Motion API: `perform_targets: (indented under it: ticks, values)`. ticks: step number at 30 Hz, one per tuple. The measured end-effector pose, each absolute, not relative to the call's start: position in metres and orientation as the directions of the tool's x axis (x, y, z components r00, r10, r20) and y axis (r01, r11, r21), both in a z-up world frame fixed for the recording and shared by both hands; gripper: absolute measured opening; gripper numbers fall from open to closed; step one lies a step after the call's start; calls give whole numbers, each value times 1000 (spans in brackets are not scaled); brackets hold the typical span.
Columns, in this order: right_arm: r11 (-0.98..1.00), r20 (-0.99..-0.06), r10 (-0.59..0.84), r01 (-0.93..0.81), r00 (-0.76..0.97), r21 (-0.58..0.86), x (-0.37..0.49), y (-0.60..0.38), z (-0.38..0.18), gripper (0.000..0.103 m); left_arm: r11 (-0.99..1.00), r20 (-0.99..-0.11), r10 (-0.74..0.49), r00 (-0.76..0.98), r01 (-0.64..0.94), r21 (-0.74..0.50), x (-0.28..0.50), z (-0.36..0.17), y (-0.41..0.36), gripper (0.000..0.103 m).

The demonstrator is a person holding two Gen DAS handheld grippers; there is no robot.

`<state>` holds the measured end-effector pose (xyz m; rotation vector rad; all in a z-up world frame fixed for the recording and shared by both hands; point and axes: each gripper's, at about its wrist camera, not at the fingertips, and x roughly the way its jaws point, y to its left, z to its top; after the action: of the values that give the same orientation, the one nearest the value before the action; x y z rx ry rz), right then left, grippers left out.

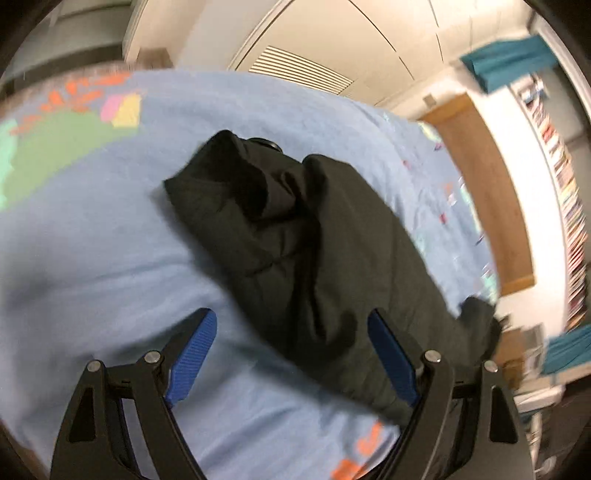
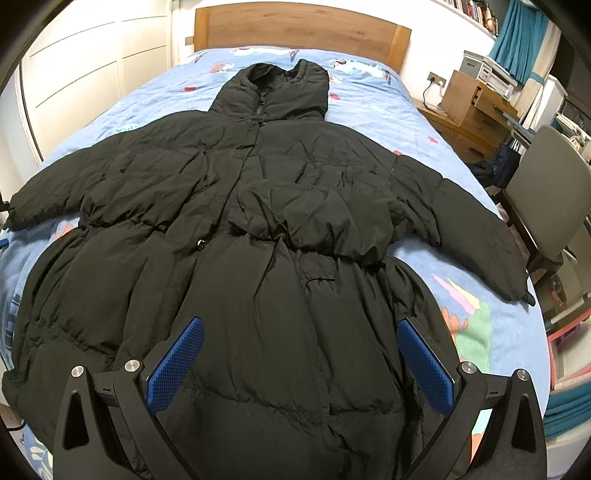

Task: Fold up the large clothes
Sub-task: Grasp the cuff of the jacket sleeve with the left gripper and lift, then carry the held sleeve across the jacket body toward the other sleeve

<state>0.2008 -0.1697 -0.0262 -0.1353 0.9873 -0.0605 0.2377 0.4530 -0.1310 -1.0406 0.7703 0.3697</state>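
A large black puffer coat [image 2: 258, 221] lies spread front-up on a bed with a blue patterned cover [image 2: 369, 107]. Its hood points to the headboard and both sleeves stretch sideways. My right gripper [image 2: 301, 326] hovers open over the coat's lower hem, with nothing between its blue pads [image 2: 177, 365]. In the blurred left wrist view, one black sleeve [image 1: 314, 251] lies on the blue cover [image 1: 92, 258]. My left gripper [image 1: 291, 321] stands open just above the sleeve's cuff end, holding nothing.
A wooden headboard [image 2: 303, 29] closes the far end of the bed. White wardrobe doors [image 2: 81, 66] stand on the left. On the right are a wooden nightstand [image 2: 469, 110], a grey chair [image 2: 550, 192], teal curtains [image 2: 517, 37] and bookshelves.
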Motion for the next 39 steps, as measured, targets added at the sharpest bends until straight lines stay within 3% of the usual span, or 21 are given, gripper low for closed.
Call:
perform_targets:
  ticks: [2,3,5,6,7,9,17,27,33,39]
  values:
    - [989,-827,-118,-13,550,-150,200,-169,-26,102,457,-690,-91,718,-586,-669,242,-133,454,80]
    - [988,-826,-120,-14,551,-153,199,-169,-26,102,459,-683,-92,725,-578,-675,244,-133,456,74]
    - [988,-824,-123,-13,553,-156,198,-170,-25,102,488,-697,-91,711,-578,-654,257,-131,452,49]
    - [988,-823,-124,-10,554,-156,197,-171,-25,102,495,-705,-97,702,-581,-646,261,-131,451,27]
    - [988,-822,-125,-7,555,-155,196,-172,-24,102,496,-709,-109,697,-580,-647,263,-132,450,17]
    - [988,-819,-126,-1,560,-153,194,-175,-22,102,518,-715,-96,692,-579,-630,269,-122,443,11]
    - [991,-788,-120,27,604,-130,179,-193,-4,102,653,-659,-89,747,-455,-605,293,-43,392,8]
    - [994,-753,-107,86,650,-67,152,-237,10,102,801,-558,-242,794,-161,-576,319,64,243,7]
    - [989,-739,-121,141,663,-36,134,-271,10,102,860,-587,-320,744,-32,-510,338,79,138,7]
    - [978,-740,-148,207,656,-12,122,-307,4,103,897,-677,-364,640,45,-440,355,46,41,7]
